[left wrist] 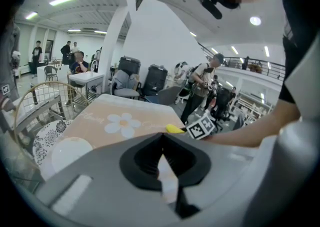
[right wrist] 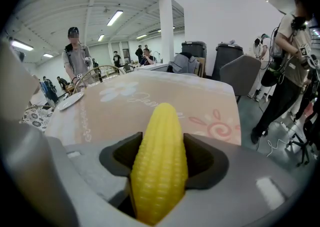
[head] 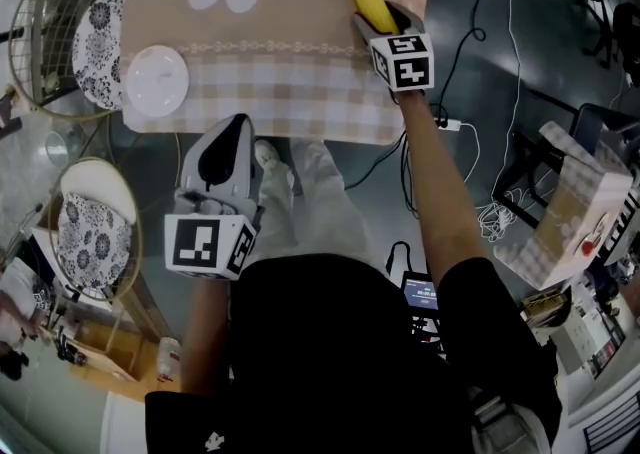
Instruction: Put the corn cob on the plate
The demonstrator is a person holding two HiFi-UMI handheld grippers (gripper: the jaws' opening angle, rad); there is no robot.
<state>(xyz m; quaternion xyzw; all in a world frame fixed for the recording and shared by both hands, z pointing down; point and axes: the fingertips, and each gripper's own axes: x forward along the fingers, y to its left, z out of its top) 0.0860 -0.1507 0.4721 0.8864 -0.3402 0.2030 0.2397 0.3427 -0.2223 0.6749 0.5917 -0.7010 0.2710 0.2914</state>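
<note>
The yellow corn cob (head: pixel 373 4) is clamped lengthwise in my right gripper (head: pixel 380 14), held over the far right part of the beige flower tablecloth (head: pixel 300 52). In the right gripper view the corn cob (right wrist: pixel 160 161) fills the gap between the jaws, tip pointing forward. The white plate (head: pixel 157 80) lies at the table's near left corner, well to the left of the cob; the right gripper view shows this plate (right wrist: pixel 69 101) far left. My left gripper (head: pixel 238 127) hangs shut and empty just off the table's near edge, right of the plate (left wrist: pixel 70 152).
Two wire chairs with patterned cushions (head: pixel 95 232) (head: pixel 100 37) stand left of the table. Cables (head: pixel 520 32) and a cardboard box (head: pixel 575 212) lie on the floor at the right. Several people stand beyond the table (right wrist: pixel 74 56).
</note>
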